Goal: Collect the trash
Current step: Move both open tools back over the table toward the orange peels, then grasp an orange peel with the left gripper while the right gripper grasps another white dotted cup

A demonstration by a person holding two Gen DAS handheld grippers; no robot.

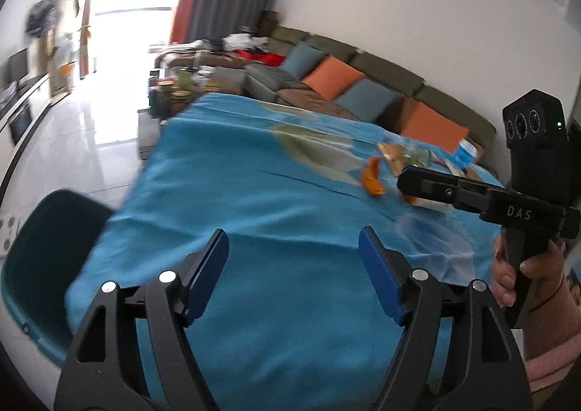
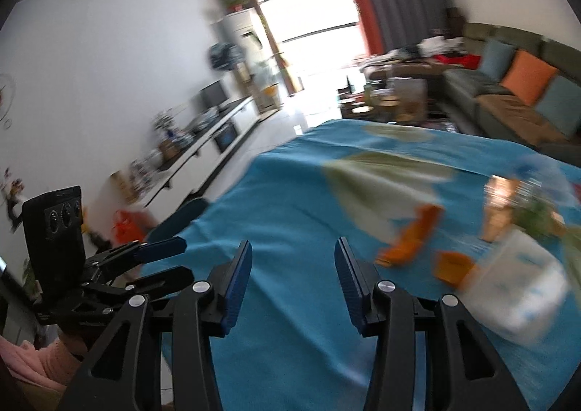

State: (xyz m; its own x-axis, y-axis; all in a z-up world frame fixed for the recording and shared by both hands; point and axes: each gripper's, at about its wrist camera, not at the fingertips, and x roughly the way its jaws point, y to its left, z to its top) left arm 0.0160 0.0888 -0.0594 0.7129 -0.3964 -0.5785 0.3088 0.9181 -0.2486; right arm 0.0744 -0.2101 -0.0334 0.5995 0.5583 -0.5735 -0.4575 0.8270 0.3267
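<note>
Your left gripper (image 1: 293, 276) is spread wide with nothing between its blue ribbed pads, and your right gripper (image 2: 293, 284) stands partly spread and just as empty, both over bare tablecloth (image 1: 225, 193).

By this showing the collecting isn't finished. The dark teal bin (image 1: 47, 251), a smooth plastic tub, sits just off the table's left edge; I can't see what's inside it. The cloth is soft, wrinkled blue fabric with pale green-and-white patches.

The remaining trash sits to your right, further along the table: curled orange peel pieces (image 2: 410, 235), a white squarish plastic container with blue print (image 2: 523, 287), then a blurred clear wrapper or bag with greenery (image 2: 537, 207). Beyond is an olive sofa with orange and blue cushions (image 1: 332, 77).
</note>
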